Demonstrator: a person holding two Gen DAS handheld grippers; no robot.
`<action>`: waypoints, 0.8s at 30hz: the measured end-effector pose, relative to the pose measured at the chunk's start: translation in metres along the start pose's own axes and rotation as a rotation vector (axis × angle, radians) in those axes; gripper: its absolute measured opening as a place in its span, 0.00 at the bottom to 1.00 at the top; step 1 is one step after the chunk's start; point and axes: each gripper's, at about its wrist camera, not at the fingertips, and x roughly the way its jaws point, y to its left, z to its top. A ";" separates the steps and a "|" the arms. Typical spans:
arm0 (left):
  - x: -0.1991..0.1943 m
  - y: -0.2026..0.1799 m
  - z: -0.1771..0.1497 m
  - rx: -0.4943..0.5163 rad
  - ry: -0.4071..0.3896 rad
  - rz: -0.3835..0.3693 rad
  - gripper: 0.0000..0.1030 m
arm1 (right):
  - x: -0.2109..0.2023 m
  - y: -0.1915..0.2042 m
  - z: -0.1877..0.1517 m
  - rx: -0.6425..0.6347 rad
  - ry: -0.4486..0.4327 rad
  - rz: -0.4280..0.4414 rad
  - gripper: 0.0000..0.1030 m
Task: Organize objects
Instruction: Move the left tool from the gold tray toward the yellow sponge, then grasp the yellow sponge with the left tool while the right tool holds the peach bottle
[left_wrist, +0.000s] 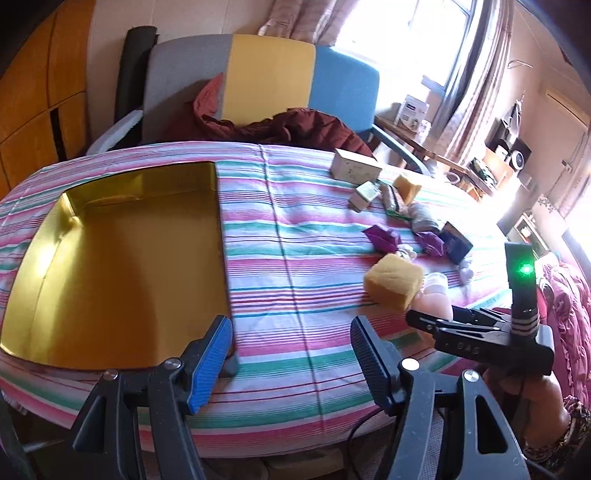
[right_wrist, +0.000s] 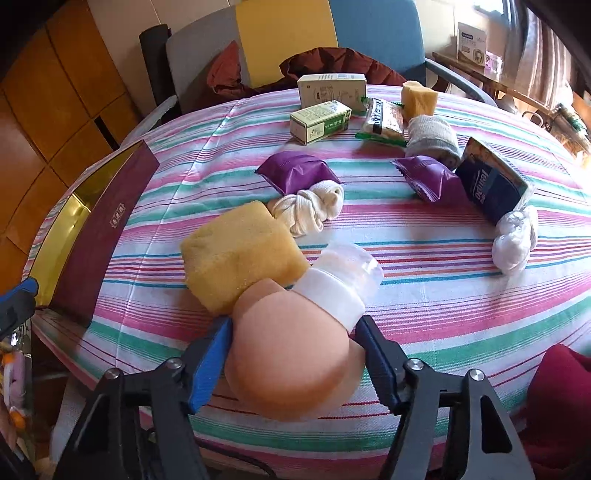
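On my left wrist feed, daylight pours in from the tall curtained window (left_wrist: 424, 40) at one o'clock and burns it to pure white. The glare spreads down to three o'clock, washing out the pink-and-green striped cloth on the surface (left_wrist: 295, 258) there. The shiny gold inside of the open cardboard box (left_wrist: 122, 266) throws back a warm sheen, with a bright streak along its wall at nine o'clock. My right wrist feed is evenly lit and sharp at the centre; soft shadows lie under the yellow foam sponge block (right_wrist: 240, 254). Both fisheye views bow straight lines and go dark at the corners.
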 end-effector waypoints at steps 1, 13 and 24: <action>0.004 -0.006 0.003 0.017 0.010 -0.014 0.66 | -0.001 -0.001 0.000 -0.003 -0.009 -0.016 0.58; 0.066 -0.078 0.035 0.232 0.082 -0.205 0.75 | -0.010 -0.053 0.004 0.142 -0.062 -0.103 0.58; 0.120 -0.088 0.038 0.301 0.162 -0.268 0.80 | -0.011 -0.065 0.003 0.174 -0.059 -0.111 0.60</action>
